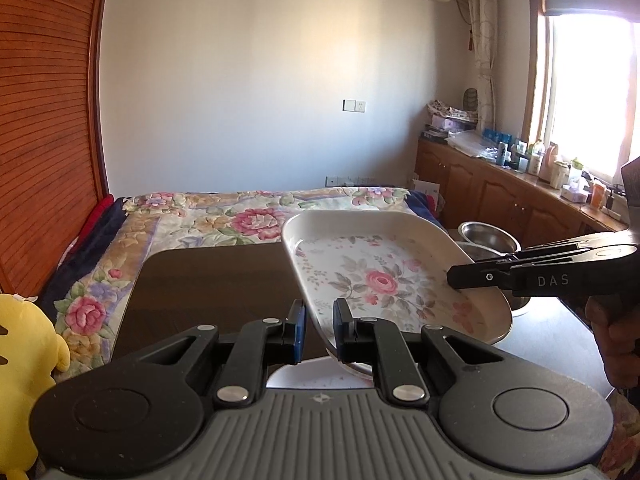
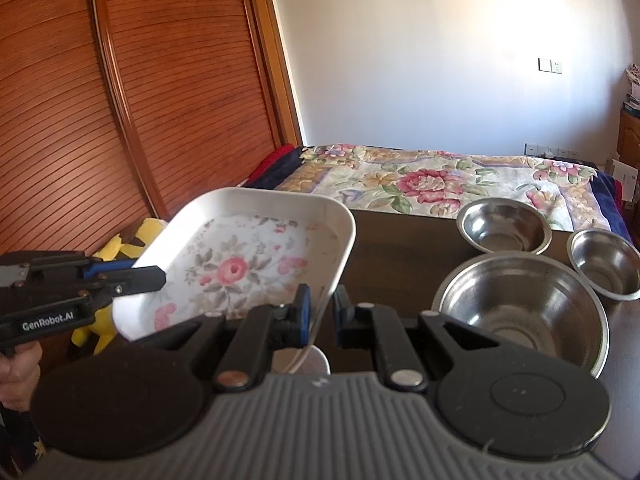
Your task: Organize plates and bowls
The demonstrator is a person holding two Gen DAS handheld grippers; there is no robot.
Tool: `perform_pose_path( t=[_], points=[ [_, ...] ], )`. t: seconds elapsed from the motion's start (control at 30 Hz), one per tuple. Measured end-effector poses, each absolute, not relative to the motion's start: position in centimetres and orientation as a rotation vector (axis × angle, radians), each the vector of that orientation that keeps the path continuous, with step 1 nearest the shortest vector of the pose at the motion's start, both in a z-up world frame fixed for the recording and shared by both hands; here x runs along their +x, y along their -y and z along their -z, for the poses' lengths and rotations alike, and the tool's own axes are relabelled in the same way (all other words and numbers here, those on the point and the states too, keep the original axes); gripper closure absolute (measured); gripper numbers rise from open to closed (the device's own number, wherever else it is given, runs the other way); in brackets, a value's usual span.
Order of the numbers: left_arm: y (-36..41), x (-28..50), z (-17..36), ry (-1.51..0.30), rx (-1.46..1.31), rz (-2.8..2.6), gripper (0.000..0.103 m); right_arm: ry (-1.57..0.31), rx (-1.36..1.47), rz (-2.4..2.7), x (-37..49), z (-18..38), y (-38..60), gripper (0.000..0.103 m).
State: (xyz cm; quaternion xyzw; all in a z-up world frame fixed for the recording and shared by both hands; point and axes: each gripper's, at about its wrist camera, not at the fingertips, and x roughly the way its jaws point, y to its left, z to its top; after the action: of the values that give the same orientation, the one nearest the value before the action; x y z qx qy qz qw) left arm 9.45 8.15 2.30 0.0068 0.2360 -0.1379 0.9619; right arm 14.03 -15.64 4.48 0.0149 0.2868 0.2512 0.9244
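A white rectangular plate with a pink rose print (image 1: 380,280) (image 2: 240,264) hangs tilted above the dark table (image 1: 220,280) (image 2: 392,248). My left gripper (image 1: 320,316) (image 2: 160,278) is shut on its left rim. Across from it, my right gripper (image 2: 322,304) (image 1: 454,276) is shut on the opposite rim. Three steel bowls stand on the table to the right: a large one (image 2: 520,308), a medium one (image 2: 504,224) and a small one (image 2: 608,264). In the left wrist view the plate hides most of the bowls (image 1: 488,236). Something white (image 2: 314,360) lies under the plate, mostly hidden.
A bed with a floral cover (image 1: 248,216) (image 2: 432,180) lies beyond the table. A yellow plush toy (image 1: 24,360) (image 2: 116,248) sits at the table's left side. A slatted wooden wardrobe (image 2: 120,100) lines the left; a cluttered wooden cabinet (image 1: 500,192) runs under the window.
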Motion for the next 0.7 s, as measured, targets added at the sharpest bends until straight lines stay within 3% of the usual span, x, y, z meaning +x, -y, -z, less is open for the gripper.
perform_pose_path(
  t=[0.7],
  points=[
    [-8.5,7.8,2.8,-0.56,-0.015,0.263,0.087,-0.638,0.054,-0.526,12.3,0.5,15.3,0.09]
  ],
)
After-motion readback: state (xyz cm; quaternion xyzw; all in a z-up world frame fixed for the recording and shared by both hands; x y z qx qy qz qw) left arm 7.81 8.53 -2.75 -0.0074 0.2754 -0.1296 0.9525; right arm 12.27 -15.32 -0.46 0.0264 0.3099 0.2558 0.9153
